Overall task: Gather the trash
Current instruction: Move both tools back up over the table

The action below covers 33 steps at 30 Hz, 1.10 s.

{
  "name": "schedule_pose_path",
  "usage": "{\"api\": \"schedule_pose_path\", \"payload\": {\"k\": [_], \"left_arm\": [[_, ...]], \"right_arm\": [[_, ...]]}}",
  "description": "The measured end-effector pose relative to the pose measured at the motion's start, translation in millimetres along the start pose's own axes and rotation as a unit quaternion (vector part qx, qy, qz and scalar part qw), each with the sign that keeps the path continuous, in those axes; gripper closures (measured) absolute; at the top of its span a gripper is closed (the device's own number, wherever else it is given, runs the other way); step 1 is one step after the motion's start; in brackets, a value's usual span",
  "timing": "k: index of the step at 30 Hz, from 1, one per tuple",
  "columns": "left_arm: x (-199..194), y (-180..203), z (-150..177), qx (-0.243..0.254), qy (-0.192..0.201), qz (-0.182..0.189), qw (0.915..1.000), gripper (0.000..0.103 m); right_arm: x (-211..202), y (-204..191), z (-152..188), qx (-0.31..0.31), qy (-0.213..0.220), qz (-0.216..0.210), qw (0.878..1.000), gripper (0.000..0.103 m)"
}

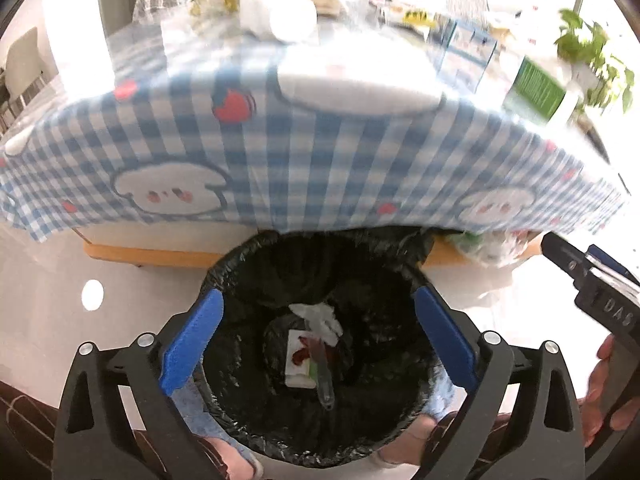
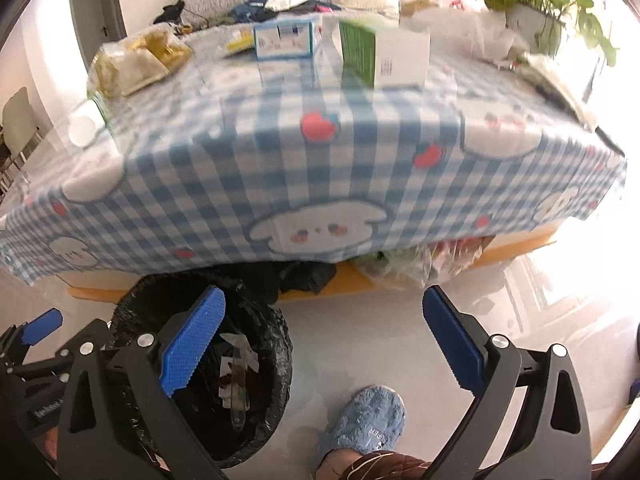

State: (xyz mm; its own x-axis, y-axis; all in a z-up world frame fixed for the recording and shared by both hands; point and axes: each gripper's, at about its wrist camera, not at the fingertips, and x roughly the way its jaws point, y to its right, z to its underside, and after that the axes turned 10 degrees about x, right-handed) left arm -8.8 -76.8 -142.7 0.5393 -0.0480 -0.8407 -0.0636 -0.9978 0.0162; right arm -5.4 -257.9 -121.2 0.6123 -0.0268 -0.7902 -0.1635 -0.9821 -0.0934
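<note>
Although some trash already lies at the bottom of the black-lined bin (image 1: 320, 344), the task looks only partly done. In the left wrist view, the bin fills the lower centre of the frame, and inside it I see a crumpled white tissue (image 1: 318, 316), a stained white wrapper (image 1: 298, 360) and a clear plastic piece (image 1: 326, 384). The left gripper (image 1: 318, 340) hangs above the bin mouth with its jaws spread wide and nothing between them, so I judge that this drop is finished.

In the right wrist view, the bin sits in the lower left, and the right gripper (image 2: 324, 344) also has its jaws spread and empty, over the bare floor. On the counter (image 2: 320, 168), in the upper part of the frame, many things remain: a yellowish bag (image 2: 136, 60) at upper left, a white cup (image 2: 84, 124) at the left edge, a blue-and-white box (image 2: 286, 40) and a green-and-white carton (image 2: 380, 56) at upper centre. Which of these are trash I cannot tell, but probably more trips are left.
</note>
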Motion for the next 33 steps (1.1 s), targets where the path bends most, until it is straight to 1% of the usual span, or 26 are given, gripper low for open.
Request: {"api": "schedule_pose_path", "payload": {"k": [5,11,16,18,25,33], "left_arm": [[-23,-1,-12,0.005,0.016,0.004,0.9999,0.006],[-43,-5,-29,0.007,0.017,0.009,0.9998,0.006],[-48,-12,-46,0.005,0.018,0.003,0.9998,0.006],[-48,-16,-52,-0.001,0.017,0.008,0.9998,0.006],[-47,-27,-72,-0.008,0.014,0.005,0.9999,0.006],[-46,-33,-102,-0.002,0.015,-0.003,0.9999,0.006]], "right_arm": [[-24,-4,-11,-0.006,0.03,-0.003,1.0,0.008],[-41,-7,-27,-0.005,0.048,-0.008,0.999,0.008],[-46,-6,-40,-0.004,0.054,-0.007,0.998,0.008],[-46,-4,-46,-0.001,0.053,-0.005,0.999,0.008],[-44,1,-67,0.006,0.057,-0.005,0.998,0.008],[-43,5,-89,0.002,0.064,0.001,0.998,0.008]]}}
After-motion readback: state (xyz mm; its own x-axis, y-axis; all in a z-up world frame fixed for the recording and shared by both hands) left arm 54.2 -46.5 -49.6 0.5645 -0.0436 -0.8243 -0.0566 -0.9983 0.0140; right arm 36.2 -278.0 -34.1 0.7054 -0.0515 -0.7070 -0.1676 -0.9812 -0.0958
